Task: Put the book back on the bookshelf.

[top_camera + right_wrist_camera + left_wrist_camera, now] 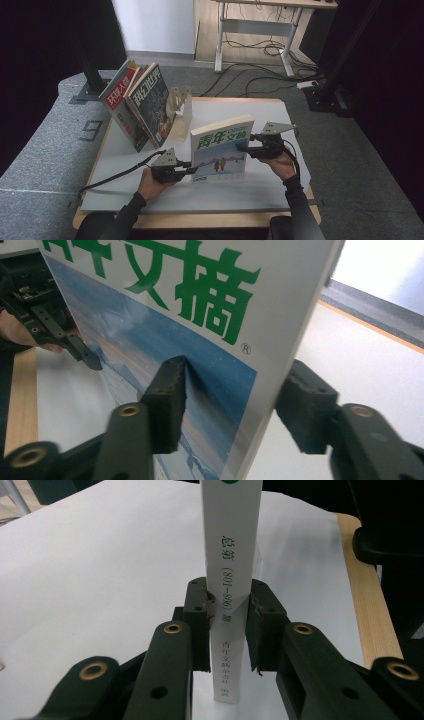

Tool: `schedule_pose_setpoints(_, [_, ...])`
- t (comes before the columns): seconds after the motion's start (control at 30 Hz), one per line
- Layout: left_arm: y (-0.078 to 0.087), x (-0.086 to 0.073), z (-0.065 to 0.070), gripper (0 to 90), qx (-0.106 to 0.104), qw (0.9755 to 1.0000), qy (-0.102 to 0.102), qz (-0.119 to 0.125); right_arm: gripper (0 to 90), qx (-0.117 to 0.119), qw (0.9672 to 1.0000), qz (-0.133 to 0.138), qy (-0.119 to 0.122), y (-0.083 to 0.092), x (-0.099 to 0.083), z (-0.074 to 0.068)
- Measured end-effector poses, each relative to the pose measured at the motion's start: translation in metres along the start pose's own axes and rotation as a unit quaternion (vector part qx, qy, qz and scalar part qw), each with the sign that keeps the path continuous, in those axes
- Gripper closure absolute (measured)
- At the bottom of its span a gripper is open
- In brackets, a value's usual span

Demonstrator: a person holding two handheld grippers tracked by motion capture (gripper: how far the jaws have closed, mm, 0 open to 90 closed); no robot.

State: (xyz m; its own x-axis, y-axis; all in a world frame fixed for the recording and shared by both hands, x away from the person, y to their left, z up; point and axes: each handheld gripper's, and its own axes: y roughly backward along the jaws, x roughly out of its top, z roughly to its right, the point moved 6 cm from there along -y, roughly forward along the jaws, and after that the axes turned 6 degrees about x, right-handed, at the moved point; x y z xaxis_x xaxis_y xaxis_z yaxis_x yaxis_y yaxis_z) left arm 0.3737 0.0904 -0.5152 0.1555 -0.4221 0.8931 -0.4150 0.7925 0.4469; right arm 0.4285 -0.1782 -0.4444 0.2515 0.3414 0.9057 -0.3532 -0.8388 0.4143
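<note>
**Two grippers steady an upright book at centre table**

A thick paperback book with a white cover, green Chinese title and a blue snowy landscape picture (221, 149) stands upright on its bottom edge on the white table top (125, 150), just below the centre of the high view, its front cover facing the camera. The left gripper (189, 166), a black two-jaw tool held in the person's left hand (150, 184) at lower centre-left, is clamped on the lower part of the book's spine edge; the left gripper view shows both pads pressed against the white spine with green lettering (231, 580), one on each side. The right gripper (249, 145), held in the right hand (280, 164) at centre-right, meets the book's opposite edge higher up. In the right gripper view its near pad lies against the blue cover (150, 350), while the far pad sits beside the back of the book and contact there cannot be made out, so whether this grip is clenched cannot be told. In the upper left of the high view, two magazines, one with a red cover (119, 97) and one with a dark illustrated cover (150, 102), lean against a pale wooden book stand (182, 107), well apart from the held book
</note>
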Motion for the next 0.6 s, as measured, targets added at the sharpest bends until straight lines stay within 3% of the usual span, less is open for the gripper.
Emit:
schedule_pose_setpoints(0.33, [0.000, 0.005, -0.001, 71.6, 0.013, 0.9998, 0.006, -0.012, 58.7, -0.013, 0.9998, 0.003, 0.014, 0.005, 0.000, -0.003])
schedule_pose_setpoints(0.6, [0.002, 0.014, -0.005, 69.7, 0.012, 0.9998, 0.018, 0.000, 64.7, -0.013, 0.9995, 0.009, 0.027, 0.005, 0.003, -0.008])
